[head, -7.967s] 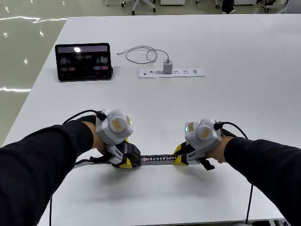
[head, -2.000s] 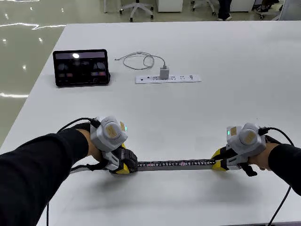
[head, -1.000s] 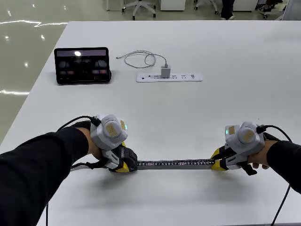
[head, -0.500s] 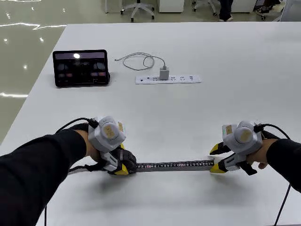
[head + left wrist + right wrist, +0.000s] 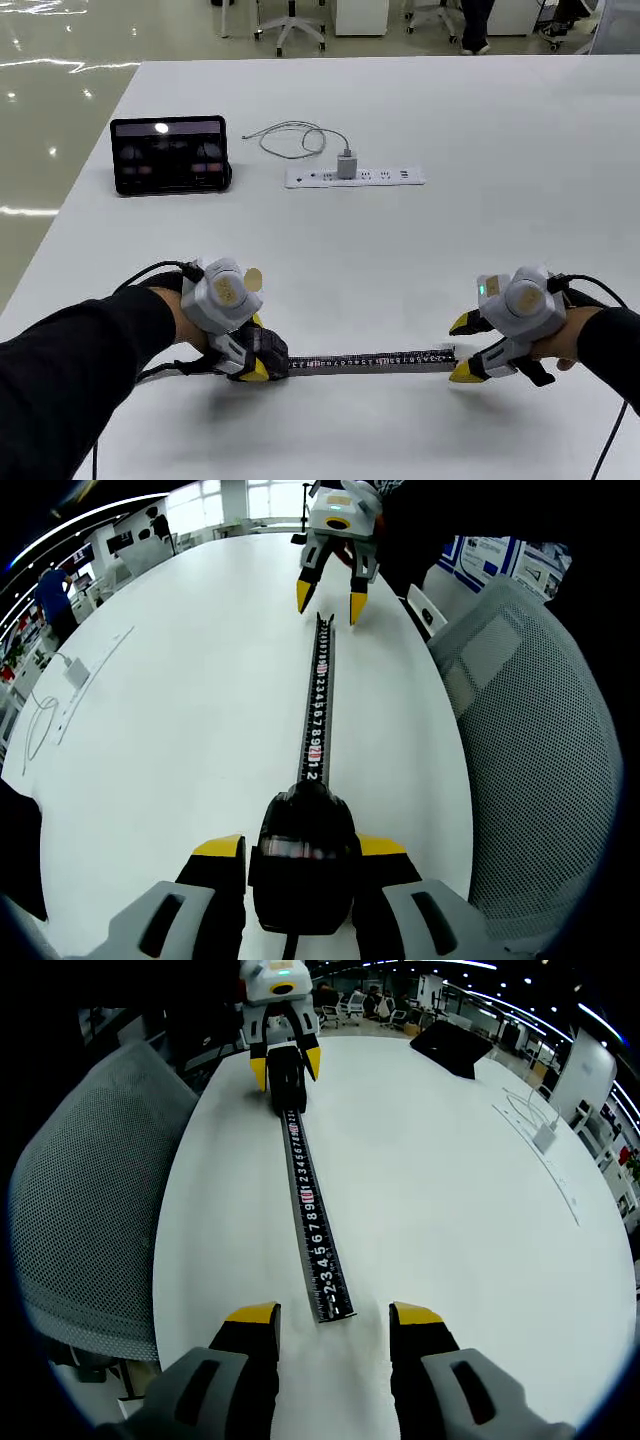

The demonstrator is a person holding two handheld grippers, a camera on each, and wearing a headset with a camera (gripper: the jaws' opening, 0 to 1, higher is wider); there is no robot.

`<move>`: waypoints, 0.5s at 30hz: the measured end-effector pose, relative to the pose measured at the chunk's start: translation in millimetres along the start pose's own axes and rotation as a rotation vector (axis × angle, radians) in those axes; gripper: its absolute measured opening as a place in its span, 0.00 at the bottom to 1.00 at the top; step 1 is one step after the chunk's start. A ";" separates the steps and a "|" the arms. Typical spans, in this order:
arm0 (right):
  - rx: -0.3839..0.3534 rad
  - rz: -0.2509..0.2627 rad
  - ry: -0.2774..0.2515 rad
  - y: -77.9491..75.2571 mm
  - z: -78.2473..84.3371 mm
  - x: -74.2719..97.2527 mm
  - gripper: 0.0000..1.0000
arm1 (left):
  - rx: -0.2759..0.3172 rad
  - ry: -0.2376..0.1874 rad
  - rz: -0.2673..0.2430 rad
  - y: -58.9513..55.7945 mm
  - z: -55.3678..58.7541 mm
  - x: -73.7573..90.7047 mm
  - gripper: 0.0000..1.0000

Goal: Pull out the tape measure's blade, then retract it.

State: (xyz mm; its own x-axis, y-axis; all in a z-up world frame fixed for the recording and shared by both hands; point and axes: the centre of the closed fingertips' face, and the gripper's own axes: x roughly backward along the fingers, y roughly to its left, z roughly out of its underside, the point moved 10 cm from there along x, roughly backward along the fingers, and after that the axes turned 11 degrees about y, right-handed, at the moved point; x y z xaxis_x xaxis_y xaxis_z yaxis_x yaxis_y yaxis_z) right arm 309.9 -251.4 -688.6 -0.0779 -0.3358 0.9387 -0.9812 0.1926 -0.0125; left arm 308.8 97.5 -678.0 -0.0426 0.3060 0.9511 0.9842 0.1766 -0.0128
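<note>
- The white table (image 5: 420, 250) takes up most of the head view, and everything that matters is along its bottom edge, right in front of you.
- A grey mesh chair (image 5: 90, 1190) sits off the table edge, on the left side of the right gripper view.
- The dark tablet (image 5: 168, 154) is propped up in the upper left of the head view, well away from the work.
- The white power strip (image 5: 375, 177) lies flat at upper centre, with a charger (image 5: 346, 165) plugged into it and a grey cable (image 5: 290, 138) looping off toward the tablet.
- Your left gripper (image 5: 258, 362) is at lower left of the head view, clamped on the black tape measure case (image 5: 303, 865). In the left gripper view both yellow-tipped jaws are pressed against the sides of the case, which rests on the table.
- Your right gripper (image 5: 461, 348) is at lower right and its jaws are spread wide, gripping nothing. In the right gripper view the blade's free end lies on the table between the two yellow tips, and neither tip looks to be touching it.
- The blade (image 5: 370, 360) is pulled out and lies flat across the bottom of the head view, running from the case's mouth to the gap between your right jaws, numbers facing up.
</note>
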 end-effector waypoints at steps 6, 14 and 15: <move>-0.044 -0.017 -0.003 2.7 2.6 2.6 0.47 | 0.048 -0.023 0.037 -2.0 13.0 6.3 0.55; -0.077 -0.016 -0.003 5.9 5.8 2.7 0.53 | 0.128 -0.080 -0.010 -3.4 27.6 15.9 0.73; -0.086 -0.017 -0.009 6.3 6.0 2.6 0.54 | 0.154 -0.094 -0.020 -4.5 29.0 17.9 0.76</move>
State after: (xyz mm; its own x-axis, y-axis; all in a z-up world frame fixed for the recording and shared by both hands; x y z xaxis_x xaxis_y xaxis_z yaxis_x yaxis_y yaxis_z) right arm 302.5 -256.6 -688.3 -0.0638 -0.3481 0.9353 -0.9636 0.2653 0.0330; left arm 298.7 129.3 -669.9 -0.0849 0.3860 0.9186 0.9454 0.3223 -0.0480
